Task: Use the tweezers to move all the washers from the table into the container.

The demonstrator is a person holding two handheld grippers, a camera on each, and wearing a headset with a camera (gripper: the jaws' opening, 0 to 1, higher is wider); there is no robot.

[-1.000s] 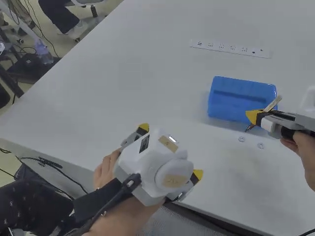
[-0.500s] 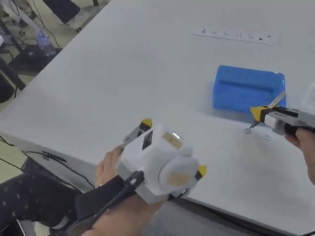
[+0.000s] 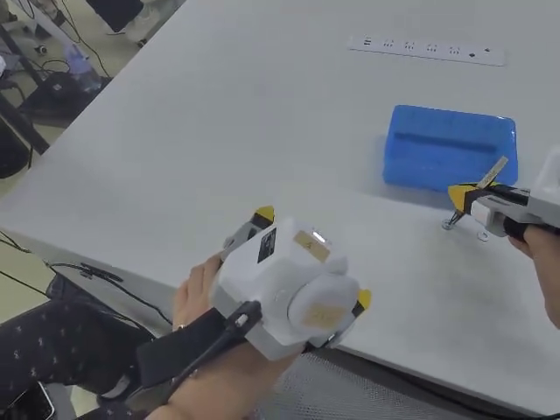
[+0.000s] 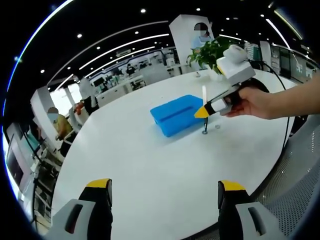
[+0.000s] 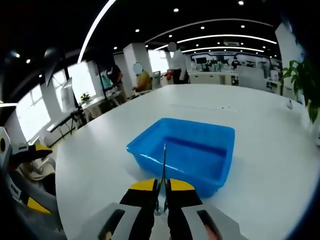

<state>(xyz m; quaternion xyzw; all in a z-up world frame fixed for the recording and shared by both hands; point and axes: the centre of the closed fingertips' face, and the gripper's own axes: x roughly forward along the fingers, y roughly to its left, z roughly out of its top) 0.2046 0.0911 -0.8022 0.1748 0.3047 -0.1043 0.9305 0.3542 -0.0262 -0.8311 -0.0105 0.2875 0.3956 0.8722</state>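
Blue container (image 5: 192, 142): bare floor visible. Right gripper (image 5: 161, 186) clamped on tweezers (image 5: 164, 162), tips down by washer (image 3: 482, 235) on table (image 3: 262, 131). Left gripper (image 4: 165, 187) wide apart, holding nothing.

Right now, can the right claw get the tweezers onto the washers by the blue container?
Probably yes. The right claw is shut on the tweezers, whose tip sits right by the washers on the bare table in front of the blue container. Nothing lies between them.
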